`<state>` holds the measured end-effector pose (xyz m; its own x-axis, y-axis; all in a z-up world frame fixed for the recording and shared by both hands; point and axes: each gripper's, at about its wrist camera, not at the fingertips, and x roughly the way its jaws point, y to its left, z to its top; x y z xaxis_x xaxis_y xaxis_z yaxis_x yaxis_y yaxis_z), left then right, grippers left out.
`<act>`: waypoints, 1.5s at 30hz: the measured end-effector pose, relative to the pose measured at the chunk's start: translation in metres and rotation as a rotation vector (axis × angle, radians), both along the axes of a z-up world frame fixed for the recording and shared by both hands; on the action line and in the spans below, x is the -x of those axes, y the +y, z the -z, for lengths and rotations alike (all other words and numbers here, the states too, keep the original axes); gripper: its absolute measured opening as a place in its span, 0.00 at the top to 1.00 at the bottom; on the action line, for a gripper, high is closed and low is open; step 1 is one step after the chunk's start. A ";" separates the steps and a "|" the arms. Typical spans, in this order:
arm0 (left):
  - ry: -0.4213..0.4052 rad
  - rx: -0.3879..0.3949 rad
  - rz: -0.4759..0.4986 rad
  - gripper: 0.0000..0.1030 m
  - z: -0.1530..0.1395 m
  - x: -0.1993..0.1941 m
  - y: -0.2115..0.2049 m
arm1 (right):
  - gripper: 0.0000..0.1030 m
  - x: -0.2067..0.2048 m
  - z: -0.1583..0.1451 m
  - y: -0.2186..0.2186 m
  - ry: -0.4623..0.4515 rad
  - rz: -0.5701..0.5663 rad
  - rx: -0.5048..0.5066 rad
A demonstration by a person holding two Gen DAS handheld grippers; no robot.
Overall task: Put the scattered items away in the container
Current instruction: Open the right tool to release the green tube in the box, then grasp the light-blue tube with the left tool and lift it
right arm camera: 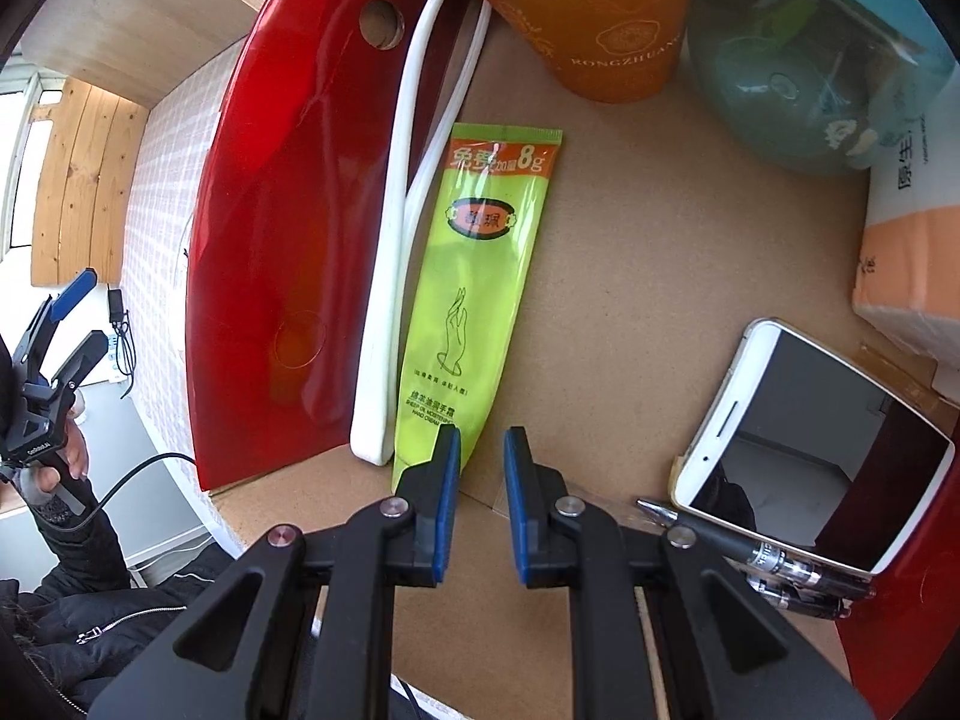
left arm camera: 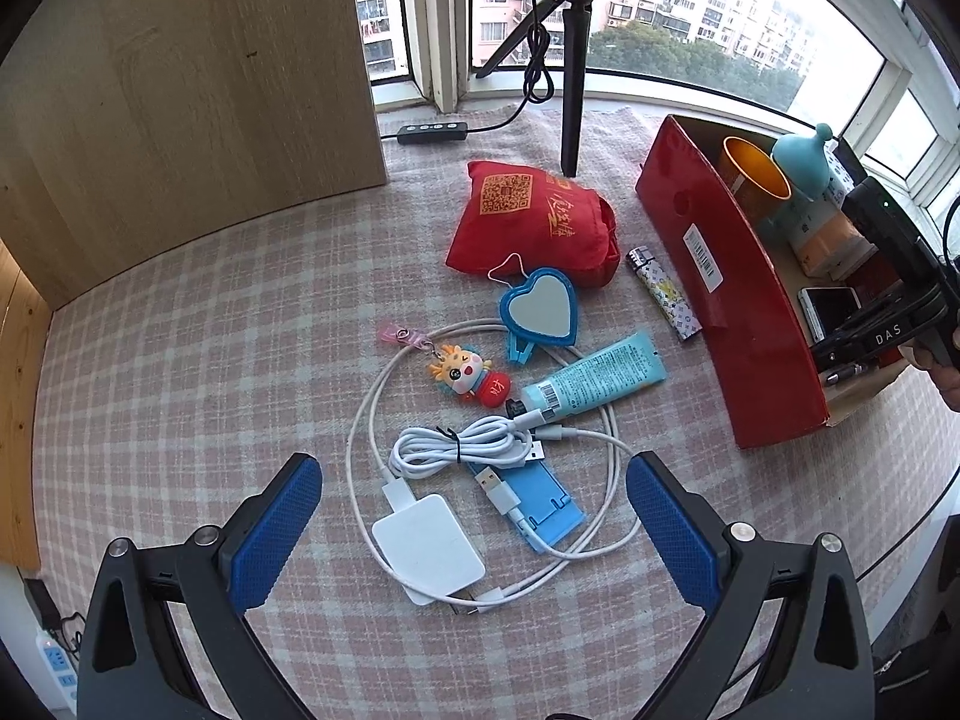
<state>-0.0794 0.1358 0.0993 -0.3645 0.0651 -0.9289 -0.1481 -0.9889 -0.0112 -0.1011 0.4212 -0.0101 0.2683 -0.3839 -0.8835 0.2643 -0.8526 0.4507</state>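
On the checked cloth lie a red pouch (left arm camera: 528, 222), a heart mirror (left arm camera: 540, 306), a lighter (left arm camera: 663, 294), a dragon keychain (left arm camera: 465, 372), a teal tube (left arm camera: 594, 378), a white charger (left arm camera: 426, 546) with bundled cable (left arm camera: 468, 447), and a blue stand (left arm camera: 540, 510). My left gripper (left arm camera: 474, 468) hovers wide open over the charger and cable. The red box (left arm camera: 708, 276) stands to the right. Inside it, my right gripper (right arm camera: 483, 435) stands slightly open and empty, its left pad beside the lower end of a green hand-cream tube (right arm camera: 474, 288).
The box also holds a white power strip (right arm camera: 390, 240), an orange cup (right arm camera: 600, 18), a phone (right arm camera: 810, 438), pens (right arm camera: 780, 564), a teal bottle (right arm camera: 780, 90) and a tissue pack (right arm camera: 912, 210). A tripod leg (left arm camera: 573, 90) and a wooden panel (left arm camera: 210, 90) stand behind the cloth.
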 end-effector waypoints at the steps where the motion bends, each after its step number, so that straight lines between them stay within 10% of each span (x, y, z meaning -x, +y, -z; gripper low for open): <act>1: 0.000 -0.001 0.000 0.01 0.001 0.000 0.000 | 0.85 0.000 0.001 -0.003 -0.002 0.003 0.007; 16: 0.026 -0.037 -0.019 0.01 0.000 -0.008 -0.015 | 0.85 -0.016 -0.064 -0.017 0.290 0.072 0.007; 19: 0.036 -0.048 -0.030 0.01 -0.001 -0.011 -0.023 | 0.85 0.053 -0.099 -0.024 0.377 0.024 0.072; 27: 0.063 -0.071 -0.089 0.01 -0.006 -0.034 -0.063 | 0.65 0.046 -0.121 -0.168 0.500 -0.492 0.004; 34: 0.060 -0.085 -0.121 0.01 0.003 -0.056 -0.095 | 0.63 0.031 -0.074 -0.229 0.531 -0.762 -0.168; 38: 0.074 -0.119 -0.072 0.04 0.010 -0.059 -0.095 | 0.62 0.029 -0.076 -0.215 0.539 -0.663 -0.146; 45: 0.116 -0.075 0.331 0.13 0.011 -0.017 -0.017 | 0.53 -0.005 -0.114 -0.122 0.621 -0.322 -0.106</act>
<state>-0.0625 0.1192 0.0878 -0.4146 0.2640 -0.8708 -0.4653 -0.8839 -0.0465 -0.0959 0.2995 0.1041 -0.2114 -0.2734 -0.9384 0.6924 -0.7195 0.0536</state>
